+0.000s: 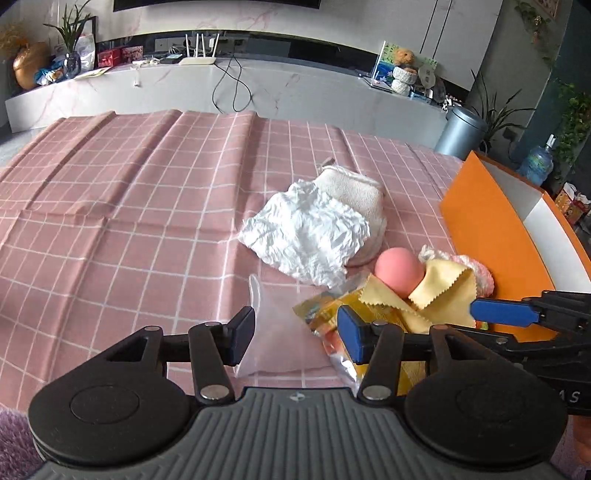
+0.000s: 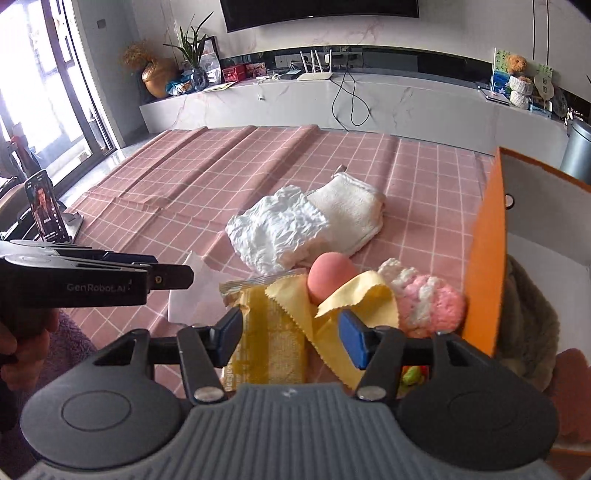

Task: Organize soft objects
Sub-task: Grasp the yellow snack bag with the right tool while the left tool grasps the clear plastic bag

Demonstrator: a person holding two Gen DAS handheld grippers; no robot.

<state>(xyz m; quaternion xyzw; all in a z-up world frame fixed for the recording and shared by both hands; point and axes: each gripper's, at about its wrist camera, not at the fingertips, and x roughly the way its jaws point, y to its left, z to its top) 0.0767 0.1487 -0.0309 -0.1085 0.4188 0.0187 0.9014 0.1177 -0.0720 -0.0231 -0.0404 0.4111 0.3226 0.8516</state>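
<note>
A: Grippers?
B: Left gripper (image 1: 295, 334) and right gripper (image 2: 290, 338) both gape, gripping nothing.
A: The soft things?
B: Heaped just beside the orange box (image 2: 487, 258): pink ball (image 2: 330, 277), yellow cloth (image 2: 354, 295), white towel (image 2: 351, 214).

Living room – television (image 2: 319, 11), potted plant (image 2: 192, 48)

Right gripper (image 2: 291, 336) hanging over a pile on the pink checked tablecloth (image 2: 221, 177), jaws apart, nothing pressed between the pads. Yellow snack packet (image 2: 266, 332) and yellow cloth (image 2: 343, 299) lying below. Pink ball (image 2: 328, 277), pink-white knitted piece (image 2: 432, 302), crumpled white tissue (image 2: 273, 229), cream towel (image 2: 347, 214) resting beyond. Orange box (image 2: 487, 258) standing right. Left gripper (image 2: 173, 277) entering from left.
</note>
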